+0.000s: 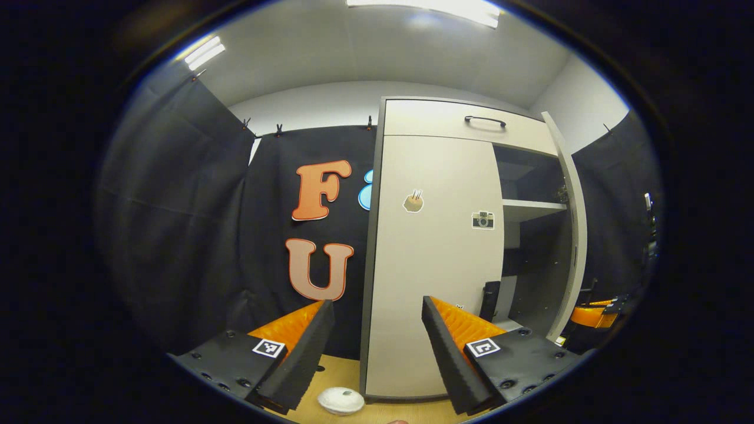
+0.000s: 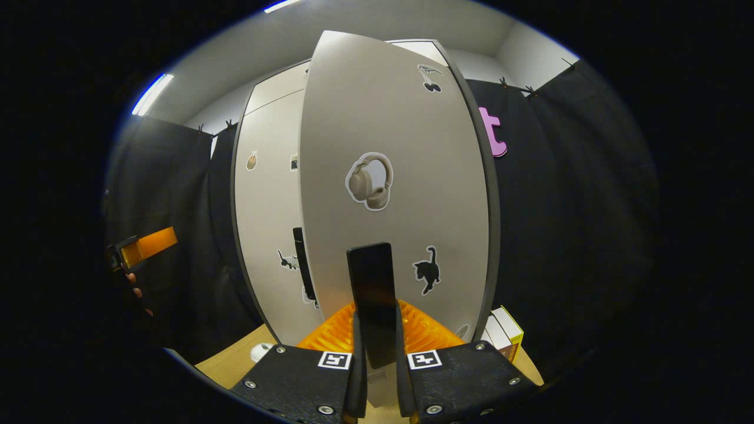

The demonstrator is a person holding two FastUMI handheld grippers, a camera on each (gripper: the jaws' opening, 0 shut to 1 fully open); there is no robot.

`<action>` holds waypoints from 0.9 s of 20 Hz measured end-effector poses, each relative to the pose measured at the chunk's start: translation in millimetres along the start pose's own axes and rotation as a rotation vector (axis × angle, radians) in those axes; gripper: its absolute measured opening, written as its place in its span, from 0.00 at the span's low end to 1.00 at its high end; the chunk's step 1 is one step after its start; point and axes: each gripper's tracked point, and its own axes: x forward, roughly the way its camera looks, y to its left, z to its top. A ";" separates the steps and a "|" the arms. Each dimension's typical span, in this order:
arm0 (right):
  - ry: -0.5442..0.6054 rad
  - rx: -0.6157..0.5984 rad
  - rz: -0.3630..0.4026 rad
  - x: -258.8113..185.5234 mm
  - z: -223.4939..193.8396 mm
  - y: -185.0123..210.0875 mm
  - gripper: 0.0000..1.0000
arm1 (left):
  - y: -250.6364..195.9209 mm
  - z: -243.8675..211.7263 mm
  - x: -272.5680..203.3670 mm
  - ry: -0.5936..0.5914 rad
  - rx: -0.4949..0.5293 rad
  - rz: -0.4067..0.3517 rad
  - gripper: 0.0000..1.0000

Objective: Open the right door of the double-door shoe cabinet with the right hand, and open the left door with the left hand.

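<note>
Left gripper (image 1: pixel 377 347): our fingers stand spread wide with nothing between them, at 6 o'clock of the left gripper view, facing the cabinet's left door and apart from it.

Left door (image 1: pixel 433 259): closed, flush with the frame; its dark handle (image 1: pixel 489 300) sits low on the door's right edge, at about 5 o'clock from the view's centre.

Cabinet interior (image 1: pixel 533 206): we see a shelf (image 1: pixel 533 207) in the opened right half, at 3 o'clock of the left door.

Right door (image 2: pixel 394 176): swung well out toward us; in the left gripper view it shows edge-on at 3 o'clock (image 1: pixel 568 235).

Right gripper (image 2: pixel 377 353): our fingers are pressed onto the right door's dark handle (image 2: pixel 371 294), one on each side, at 6 o'clock of the right gripper view.

Step in hand: we judge the right door to be open or nearly so, with the right fingers not yet let go; the left door is untouched.

Next move: we judge that the left gripper must travel forward and toward 4 o'clock to bring the left door's handle between its fingers, pinch it, then pull along the door's arc.

Writing: we find no readable text or brand. The doors carry only picture stickers: a camera (image 1: pixel 482 219) on the left door, headphones (image 2: pixel 369 181) and a black cat (image 2: pixel 428 271) on the right door. The fingers carry square black-and-white markers (image 2: pixel 334 360).

Bench: a small white round object (image 1: pixel 340 400) lies on the wooden bench (image 1: pixel 336 368) at 6 o'clock.
</note>
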 end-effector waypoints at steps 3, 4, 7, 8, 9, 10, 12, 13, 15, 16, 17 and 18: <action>0.001 -0.007 -0.015 -6.1 -0.5 -8.1 0.20 | -9.0 -2.5 4.2 0.000 -0.003 -0.020 0.96; -0.002 -0.012 -0.022 -7.8 -0.4 -12.0 0.20 | -12.0 -5.0 5.2 0.005 -0.006 -0.026 0.96; -0.012 -0.040 -0.041 -9.1 -1.9 -20.0 0.20 | -20.7 -11.2 10.7 0.016 -0.026 -0.046 0.94; -0.013 -0.041 -0.047 -10.1 -2.3 -23.4 0.20 | -23.9 -12.7 11.0 0.019 -0.043 -0.052 0.94; -0.012 -0.033 -0.048 -11.1 -3.0 -26.0 0.20 | -26.3 -14.0 11.7 0.022 -0.057 -0.057 0.94; -0.010 -0.017 -0.046 -11.5 -1.9 -28.5 0.17 | -27.6 -15.3 12.4 0.024 -0.064 -0.057 0.94; 0.007 0.000 -0.043 -18.3 -2.8 -30.0 0.17 | -28.8 -17.6 13.7 0.030 -0.061 -0.053 0.96; 0.006 -0.009 -0.048 -19.8 -2.9 -32.2 0.17 | -31.1 -18.8 14.3 0.034 -0.061 -0.056 0.96; -0.003 -0.030 -0.077 -21.7 -0.8 -42.9 0.17 | -35.2 -19.9 16.1 0.035 -0.064 -0.061 0.96; -0.004 -0.026 -0.085 -23.2 -0.9 -46.2 0.17 | -37.2 -20.8 16.2 0.036 -0.066 -0.064 0.98; 0.000 -0.018 -0.077 -25.5 -0.8 -47.2 0.17 | -39.8 -21.3 16.5 0.038 -0.070 -0.067 0.98; 0.006 0.005 -0.065 -27.0 -1.8 -47.8 0.16 | -43.2 -22.5 17.8 0.041 -0.075 -0.073 0.97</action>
